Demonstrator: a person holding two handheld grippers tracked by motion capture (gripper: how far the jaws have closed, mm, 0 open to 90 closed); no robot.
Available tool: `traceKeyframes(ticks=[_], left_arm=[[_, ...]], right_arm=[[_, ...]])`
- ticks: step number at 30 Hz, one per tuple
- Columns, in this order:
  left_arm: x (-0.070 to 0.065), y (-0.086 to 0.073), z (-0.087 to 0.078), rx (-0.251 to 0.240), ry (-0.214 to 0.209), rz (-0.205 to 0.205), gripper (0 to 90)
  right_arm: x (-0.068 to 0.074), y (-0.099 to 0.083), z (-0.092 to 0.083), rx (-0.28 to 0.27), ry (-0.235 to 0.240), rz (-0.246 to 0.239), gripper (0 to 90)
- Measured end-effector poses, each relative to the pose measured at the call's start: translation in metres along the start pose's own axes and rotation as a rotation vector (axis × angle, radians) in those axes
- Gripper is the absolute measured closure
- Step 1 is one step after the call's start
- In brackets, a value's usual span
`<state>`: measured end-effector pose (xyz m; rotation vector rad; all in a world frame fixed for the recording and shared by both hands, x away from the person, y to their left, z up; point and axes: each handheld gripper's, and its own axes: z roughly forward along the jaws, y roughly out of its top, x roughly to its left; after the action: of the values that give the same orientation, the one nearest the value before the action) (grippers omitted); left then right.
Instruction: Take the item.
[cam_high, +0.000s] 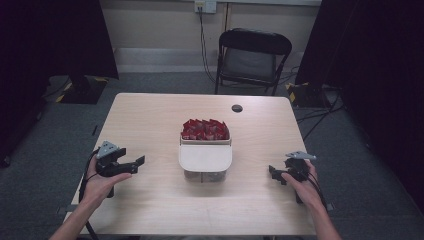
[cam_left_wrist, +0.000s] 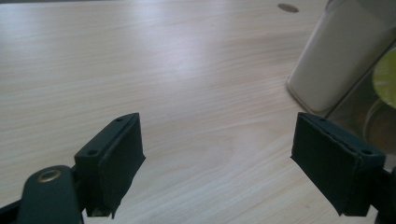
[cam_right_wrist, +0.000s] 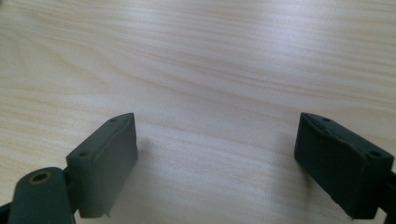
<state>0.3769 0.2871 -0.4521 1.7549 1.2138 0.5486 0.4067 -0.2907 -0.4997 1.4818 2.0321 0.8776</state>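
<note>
Now | left gripper (cam_high: 131, 164) lying spread wide, holding nothing | right gripper (cam_high: 274, 174) likewise gaping, empty | lidded box (cam_high: 205, 161) sitting mid-table (cam_high: 150, 115) between them, red packets (cam_high: 205, 129) showing behind the lid.

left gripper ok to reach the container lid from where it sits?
Probably yes: the left gripper stands open, only bare table lies between it and the container lid.

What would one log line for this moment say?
left gripper: open, empty | right gripper: open, empty | container: table centre, between grippers, untouched | red packets: inside, rear
</note>
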Motion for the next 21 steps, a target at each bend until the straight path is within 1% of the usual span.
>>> traceKeyframes(ticks=[1,2,3,4,5,6,8,9,10,12,16,18,20,21], left_arm=[[-0.004,0.003,-0.001,-0.01,-0.015,0.005,16.3],[-0.004,0.003,-0.001,-0.01,-0.015,0.005,16.6],[-0.008,0.005,-0.001,-0.015,-0.032,0.014,17.0],[-0.008,0.005,-0.001,-0.015,-0.032,0.014,17.1],[-0.01,0.007,-0.001,-0.021,-0.044,0.014,17.1],[-0.011,0.008,0.0,-0.024,-0.047,0.015,17.3],[-0.016,0.013,0.001,-0.022,-0.061,0.029,17.5],[-0.018,0.014,0.002,-0.026,-0.068,0.027,17.8],[-0.018,0.014,0.002,-0.026,-0.068,0.027,18.1],[-0.023,0.019,0.004,-0.01,-0.098,0.04,19.3],[-0.029,0.023,0.008,0.0,-0.112,0.064,19.4],[-0.03,0.025,0.009,0.0,-0.117,0.066,19.4],[-0.036,0.032,0.011,0.002,-0.14,0.072,19.7],[-0.038,0.034,0.013,-0.009,-0.147,0.07,19.9]], right_arm=[[0.0,0.0,0.0,0.0,0.001,-0.001,12.6],[0.0,0.0,0.0,0.0,0.002,-0.001,12.6],[0.0,0.0,0.0,0.0,0.003,-0.002,12.6],[0.0,0.0,0.0,0.0,0.003,-0.002,12.6],[0.0,0.0,0.0,-0.001,0.003,-0.002,12.6],[0.0,0.0,0.0,0.0,0.003,-0.002,12.6],[0.0,0.0,0.0,0.0,0.003,-0.002,12.6],[0.0,0.0,0.0,0.0,0.003,-0.002,12.6],[0.0,0.0,0.0,0.0,0.003,-0.002,12.6],[0.0,0.0,0.0,0.0,0.002,-0.001,12.6],[0.0,0.0,0.0,0.0,0.003,-0.001,12.6],[0.0,0.0,0.0,-0.001,0.003,0.0,12.6],[0.0,0.0,0.0,0.0,0.003,0.001,12.6],[0.0,0.0,0.0,-0.001,0.004,0.001,12.6]])
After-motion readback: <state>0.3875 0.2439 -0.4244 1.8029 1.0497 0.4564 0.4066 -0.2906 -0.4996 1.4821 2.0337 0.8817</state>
